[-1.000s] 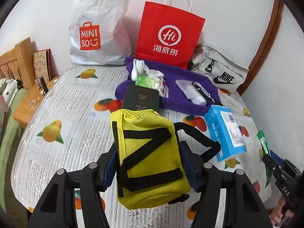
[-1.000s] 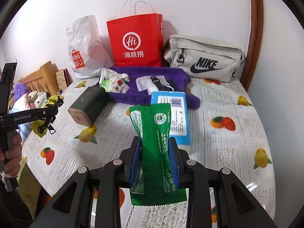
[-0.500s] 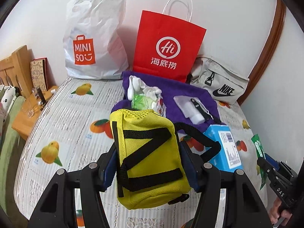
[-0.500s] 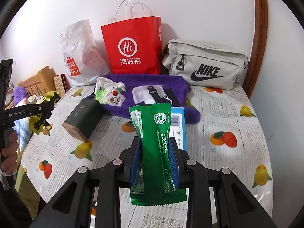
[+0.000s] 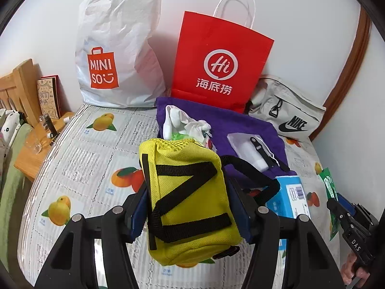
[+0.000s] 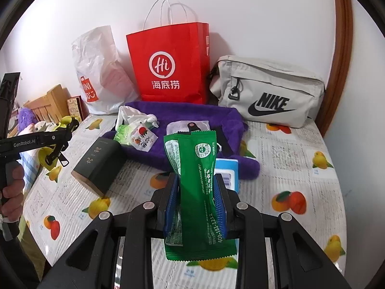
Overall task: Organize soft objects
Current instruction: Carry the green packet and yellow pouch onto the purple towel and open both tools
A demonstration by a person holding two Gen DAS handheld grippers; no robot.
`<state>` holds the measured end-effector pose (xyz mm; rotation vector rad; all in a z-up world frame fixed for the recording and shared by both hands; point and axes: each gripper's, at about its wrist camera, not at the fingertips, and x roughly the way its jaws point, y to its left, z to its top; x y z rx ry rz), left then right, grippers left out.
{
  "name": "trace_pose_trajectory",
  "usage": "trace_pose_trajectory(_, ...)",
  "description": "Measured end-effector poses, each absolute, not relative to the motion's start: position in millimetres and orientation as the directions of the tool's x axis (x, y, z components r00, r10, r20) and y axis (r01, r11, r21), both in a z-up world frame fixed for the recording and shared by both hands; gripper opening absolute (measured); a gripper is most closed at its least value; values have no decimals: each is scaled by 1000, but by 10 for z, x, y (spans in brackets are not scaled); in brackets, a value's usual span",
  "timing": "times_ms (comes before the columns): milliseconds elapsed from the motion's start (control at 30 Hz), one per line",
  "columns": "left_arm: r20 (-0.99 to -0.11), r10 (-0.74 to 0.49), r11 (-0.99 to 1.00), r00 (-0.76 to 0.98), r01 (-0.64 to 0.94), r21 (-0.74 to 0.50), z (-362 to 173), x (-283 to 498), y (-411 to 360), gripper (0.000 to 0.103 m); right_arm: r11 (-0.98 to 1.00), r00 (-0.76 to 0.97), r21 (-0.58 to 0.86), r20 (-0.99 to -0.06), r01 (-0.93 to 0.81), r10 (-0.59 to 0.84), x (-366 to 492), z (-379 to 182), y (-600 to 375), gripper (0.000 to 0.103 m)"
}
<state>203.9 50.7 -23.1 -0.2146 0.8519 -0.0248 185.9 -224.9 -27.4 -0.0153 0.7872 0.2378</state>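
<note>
My left gripper is shut on a yellow mesh pouch with black straps, held above the fruit-print table. The same pouch shows at the left edge of the right wrist view. My right gripper is shut on a green snack packet, upright between the blue pads; the packet also shows at the right edge of the left wrist view. Behind lies a purple towel carrying a white sock bundle, small packets and a clear pouch.
Against the wall stand a white Miniso bag, a red paper bag and a grey Nike bag. A dark box and a blue tissue pack lie on the table. A wooden shelf sits left.
Both grippers have moved forward toward the bags at the wall, each keeping its load. The dark box has slipped behind the yellow pouch in the left wrist view.
</note>
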Motion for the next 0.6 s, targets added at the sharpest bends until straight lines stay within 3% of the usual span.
trace_pose_trajectory(600,-760,-66,988,647,-63,-139,-383,2644,354,59,974,662,82,-722,-210,203,2649,-500,-2282,29)
